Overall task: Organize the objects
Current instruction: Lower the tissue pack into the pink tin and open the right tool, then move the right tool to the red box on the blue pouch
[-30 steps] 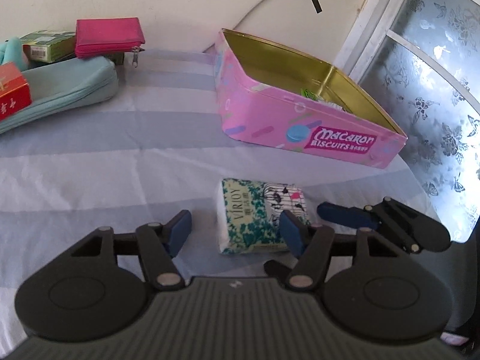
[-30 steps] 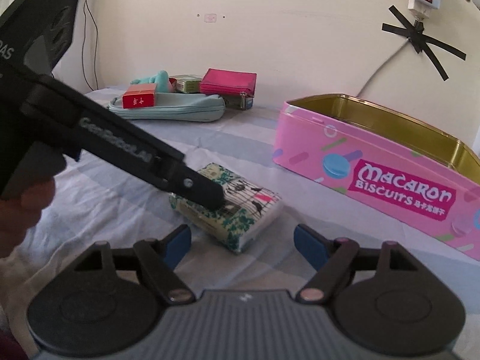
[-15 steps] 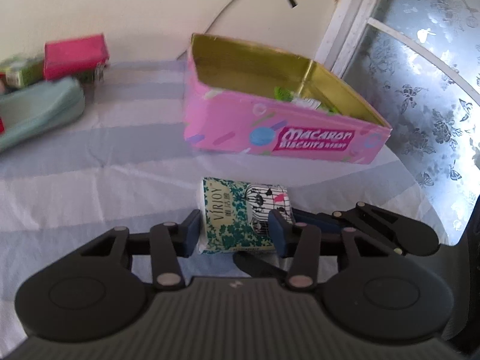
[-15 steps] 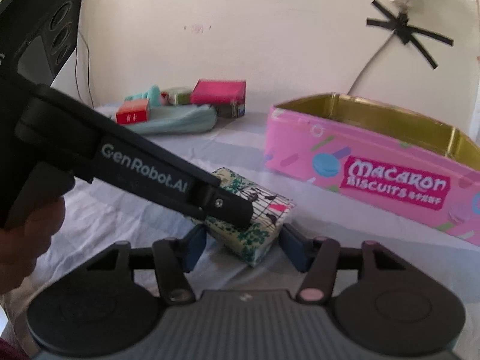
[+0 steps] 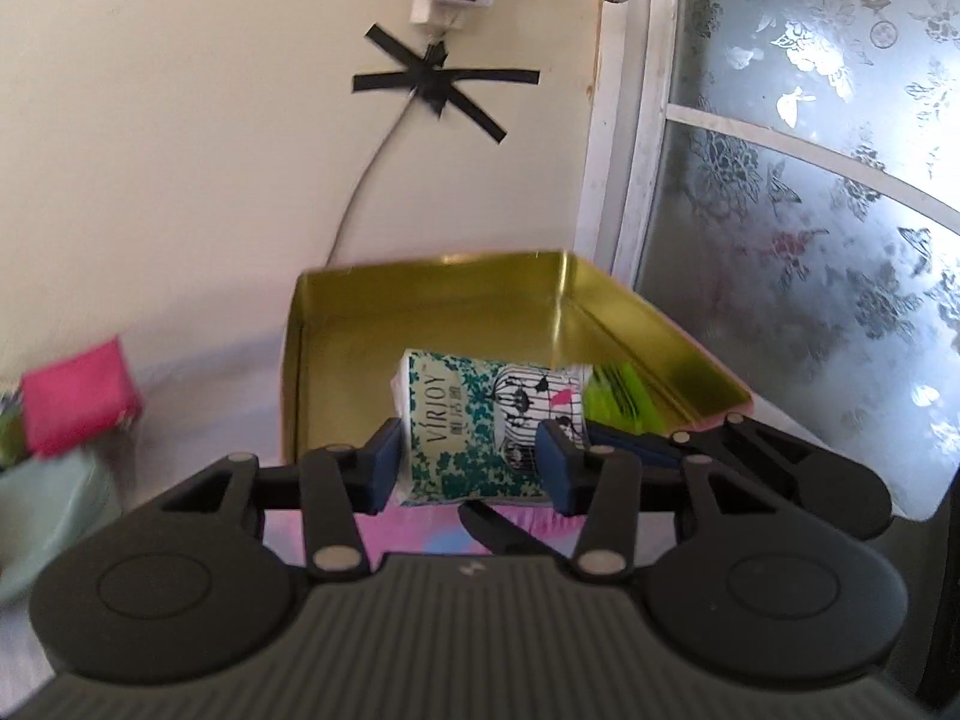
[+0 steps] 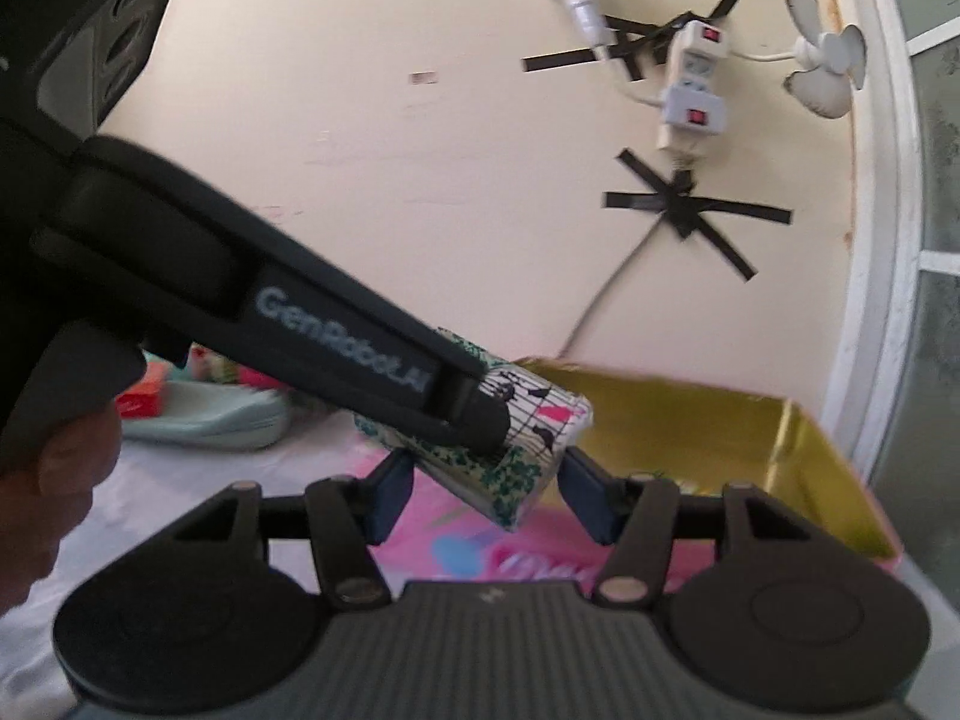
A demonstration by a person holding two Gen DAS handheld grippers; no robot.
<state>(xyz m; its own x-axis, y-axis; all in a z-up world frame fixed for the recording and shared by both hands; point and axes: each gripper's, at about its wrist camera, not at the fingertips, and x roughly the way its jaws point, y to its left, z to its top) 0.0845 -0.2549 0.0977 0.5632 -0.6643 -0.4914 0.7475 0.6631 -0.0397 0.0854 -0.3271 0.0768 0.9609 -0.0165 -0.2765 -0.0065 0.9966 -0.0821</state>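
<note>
Both my left gripper (image 5: 471, 459) and right gripper (image 6: 486, 489) pinch the tissue pack (image 5: 489, 426), sharing its weight. It hangs above the pink tin (image 5: 420, 312), ready to drop inside

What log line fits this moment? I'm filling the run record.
left gripper: shut on tissue pack | right gripper: shut on it | above pink tin

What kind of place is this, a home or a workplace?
Most likely a room in a home. A power strip is taped to a cream wall, a frosted window with a flower pattern stands beside it, and a biscuit tin sits on a cloth-covered surface.
</note>
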